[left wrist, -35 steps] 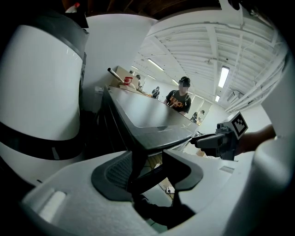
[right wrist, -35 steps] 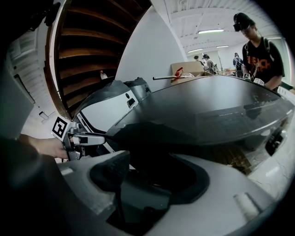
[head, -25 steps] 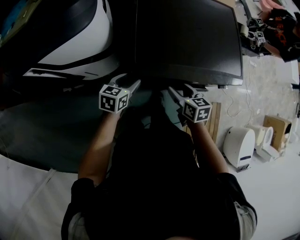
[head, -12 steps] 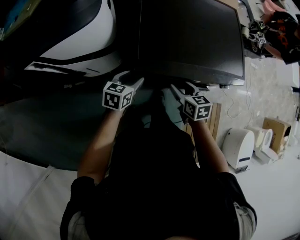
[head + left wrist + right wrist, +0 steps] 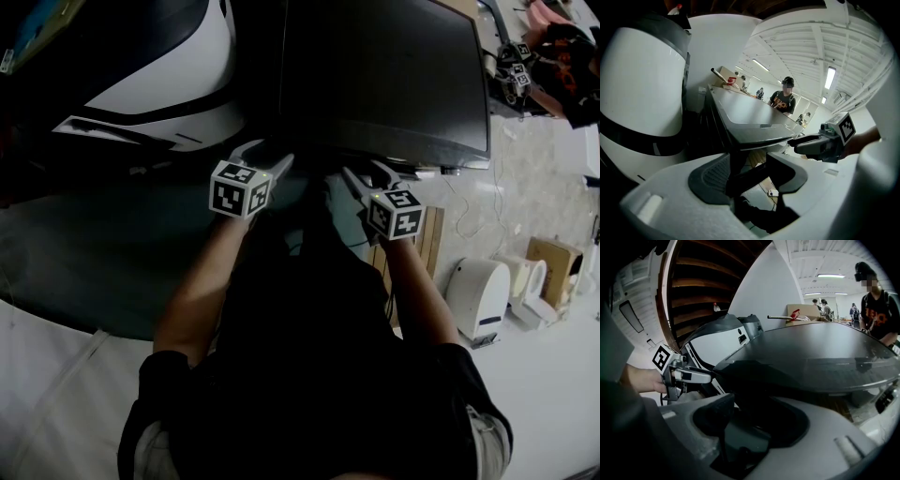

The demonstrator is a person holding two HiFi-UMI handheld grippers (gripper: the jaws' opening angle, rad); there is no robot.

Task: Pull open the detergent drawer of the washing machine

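Note:
The washing machine [image 5: 384, 75] is a dark box seen from above; its front face is in shadow and I cannot make out the detergent drawer. My left gripper [image 5: 265, 157] is at the machine's front left corner, and its jaws have just been opening, with nothing pressed between them. My right gripper [image 5: 367, 176] is under the front edge, further right; its jaws closed slightly a moment ago and stand apart, gripping nothing. In the left gripper view the left gripper [image 5: 745, 173] faces the dark front. In the right gripper view the right gripper [image 5: 750, 418] points under the machine's top [image 5: 811, 352].
A white and black machine [image 5: 159, 84] stands close on the left. On the floor to the right are wooden boards [image 5: 427, 239], a white appliance [image 5: 480, 295], a cardboard box [image 5: 551, 258] and a cable. A person [image 5: 786, 96] stands beyond the machine.
My left gripper has edged slightly right, toward the machine's front corner. The right gripper has kept its place.

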